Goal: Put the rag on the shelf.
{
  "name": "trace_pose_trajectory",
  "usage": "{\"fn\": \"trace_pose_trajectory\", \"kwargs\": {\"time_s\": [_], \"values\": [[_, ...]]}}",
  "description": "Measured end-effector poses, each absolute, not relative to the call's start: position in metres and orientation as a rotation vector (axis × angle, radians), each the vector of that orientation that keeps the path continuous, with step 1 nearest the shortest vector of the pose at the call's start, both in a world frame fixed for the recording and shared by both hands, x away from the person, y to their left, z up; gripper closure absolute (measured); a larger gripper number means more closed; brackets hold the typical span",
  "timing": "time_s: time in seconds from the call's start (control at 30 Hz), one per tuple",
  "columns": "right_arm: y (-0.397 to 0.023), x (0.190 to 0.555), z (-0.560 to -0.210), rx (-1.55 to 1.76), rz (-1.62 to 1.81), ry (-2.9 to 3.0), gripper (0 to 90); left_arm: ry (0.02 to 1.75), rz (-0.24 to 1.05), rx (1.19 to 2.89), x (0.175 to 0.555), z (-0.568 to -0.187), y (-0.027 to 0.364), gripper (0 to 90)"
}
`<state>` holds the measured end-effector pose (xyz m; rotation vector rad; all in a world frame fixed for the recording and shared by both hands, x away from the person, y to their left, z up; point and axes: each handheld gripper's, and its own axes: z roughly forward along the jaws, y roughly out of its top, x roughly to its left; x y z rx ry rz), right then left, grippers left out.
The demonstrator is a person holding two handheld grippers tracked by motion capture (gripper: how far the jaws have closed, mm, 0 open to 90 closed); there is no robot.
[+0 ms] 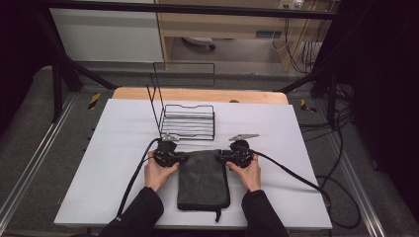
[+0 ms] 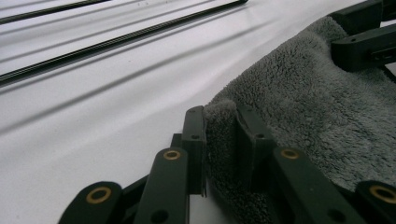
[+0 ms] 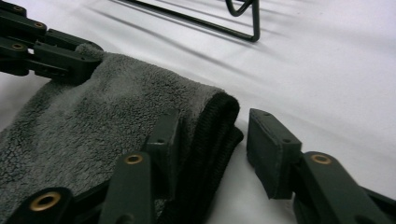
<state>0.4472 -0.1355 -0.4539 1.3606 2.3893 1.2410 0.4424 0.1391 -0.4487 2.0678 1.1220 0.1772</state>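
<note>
A folded dark grey towel lies on the white table in front of the person. My left gripper is at the towel's far left corner. In the left gripper view its jaws are shut on a raised fold of the fluffy towel. My right gripper is at the far right corner. In the right gripper view the towel's thick hemmed edge sits between the jaws; the left pad rests on the pile and the right pad stands clear of it, so this gripper is open.
A black wire rack with a tall upright frame stands just behind the towel; its wires and a corner run close ahead of both grippers. Cables trail over the table on both sides. A wooden board edge lies beyond the table.
</note>
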Motion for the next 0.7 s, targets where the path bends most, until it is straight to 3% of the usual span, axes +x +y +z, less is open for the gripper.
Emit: {"fn": "trace_pose_trajectory", "kwargs": {"time_s": [0.43,0.7], "values": [[-0.1353,0.4457,-0.4516,1.476,1.268,2.421,75.0,1.122,0.144,2.054,0.4447,-0.4492,0.1421,75.1],[-0.1378,0.443,-0.4451,1.472,1.29,2.419,79.8,1.117,0.146,2.041,0.4424,-0.4446,0.1436,79.0]]}}
